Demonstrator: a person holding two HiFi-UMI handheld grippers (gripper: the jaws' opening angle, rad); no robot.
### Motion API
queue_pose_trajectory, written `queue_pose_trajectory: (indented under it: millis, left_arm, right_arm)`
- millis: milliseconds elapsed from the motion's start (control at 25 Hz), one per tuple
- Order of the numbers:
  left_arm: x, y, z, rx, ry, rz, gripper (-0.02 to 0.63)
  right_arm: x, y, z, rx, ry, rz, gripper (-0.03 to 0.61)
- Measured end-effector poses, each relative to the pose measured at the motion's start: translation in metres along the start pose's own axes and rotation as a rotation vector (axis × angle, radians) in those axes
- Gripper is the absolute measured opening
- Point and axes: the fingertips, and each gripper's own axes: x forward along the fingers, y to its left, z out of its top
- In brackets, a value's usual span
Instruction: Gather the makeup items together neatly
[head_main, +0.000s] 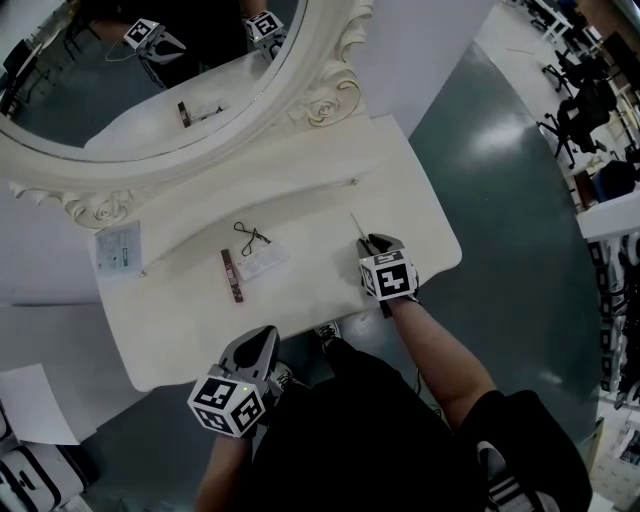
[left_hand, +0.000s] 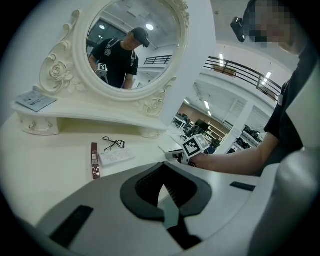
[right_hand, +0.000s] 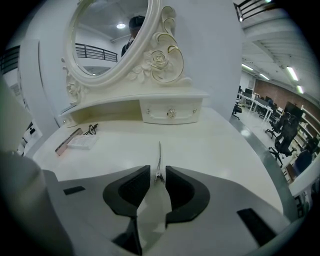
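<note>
Metal, thin and light, the tool (right_hand: 159, 157) is seen at lower centre on the bench (right_hand: 215, 145), its end loose between the parted jaws of the right hand-held gripper (right_hand: 157, 176). Likely slippery, it is best pinched mid-shaft. The left hand-held gripper (left_hand: 162, 167) is closed, empty.

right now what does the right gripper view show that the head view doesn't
Only the right gripper view: the small drawer with its knob under the mirror shelf, and how the right gripper stands, jaws slightly apart either side of the end of the thin metal tool.
Only the head view: the left gripper at the table's near edge, the person's forearm, and a sheet of paper on the floor.
Both: that tool, the mirror, and the maroon stick, eyelash curler and white packet lying together.
</note>
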Motion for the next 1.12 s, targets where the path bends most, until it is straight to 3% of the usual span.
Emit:
queue_pose_trajectory:
  millis: [200, 440, 600, 760, 1120]
  left_arm:
    - [-0.006, 0.0, 0.002, 0.005, -0.009, -0.001, 0.008]
    - [-0.022, 0.007, 0.003, -0.005, -0.036, 0.022, 0.008]
    - [-0.039, 0.02, 0.001, -0.026, -0.055, 0.065, 0.008]
    - [-0.059, 0.036, -0.006, -0.067, -0.08, 0.133, 0.008]
    - [-0.088, 0.06, -0.02, -0.16, -0.113, 0.24, 0.008]
  right_arm:
    - [-0.022, 0.013, 0.024, -0.026, -0.085, -0.003, 0.104]
    - [-0.016, 0.085, 0.06, -0.115, -0.132, 0.159, 0.103]
    - [0.0, 0.148, 0.079, -0.212, -0.118, 0.312, 0.103]
    - [0.023, 0.189, 0.091, -0.309, -0.09, 0.392, 0.104]
    - [0.07, 0.216, 0.088, -0.455, 0.048, 0.42, 0.103]
